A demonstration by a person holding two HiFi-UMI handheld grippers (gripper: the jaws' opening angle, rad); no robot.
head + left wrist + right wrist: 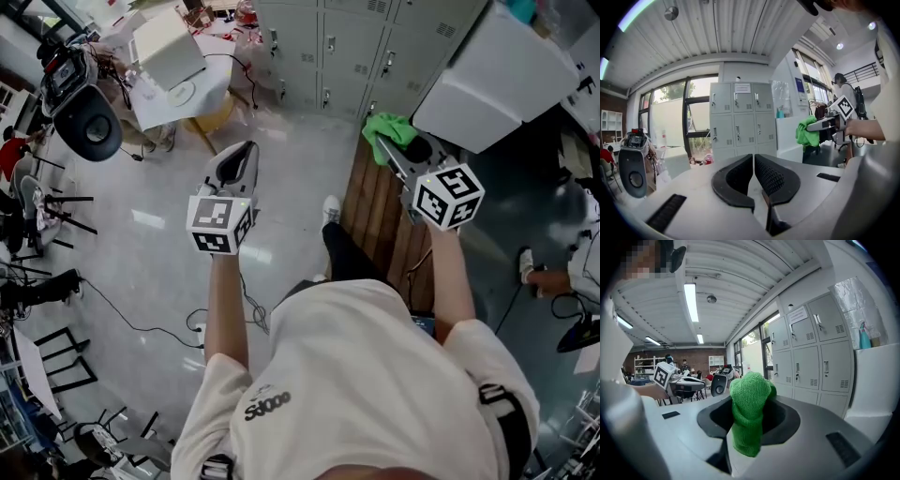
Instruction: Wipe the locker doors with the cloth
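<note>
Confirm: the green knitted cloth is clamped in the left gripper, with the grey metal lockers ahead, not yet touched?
Wrong gripper. The green knitted cloth is clamped in the right gripper, per the right gripper view; the left gripper is shut and empty. The grey metal lockers are ahead, not yet touched.

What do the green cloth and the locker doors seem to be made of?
Cloth: bright green knitted or microfibre fabric, matte; a looped weave texture shows. Lockers: probably painted sheet metal, pale grey, smooth; flat panel doors with vent slots and small handles suggest it.
</note>
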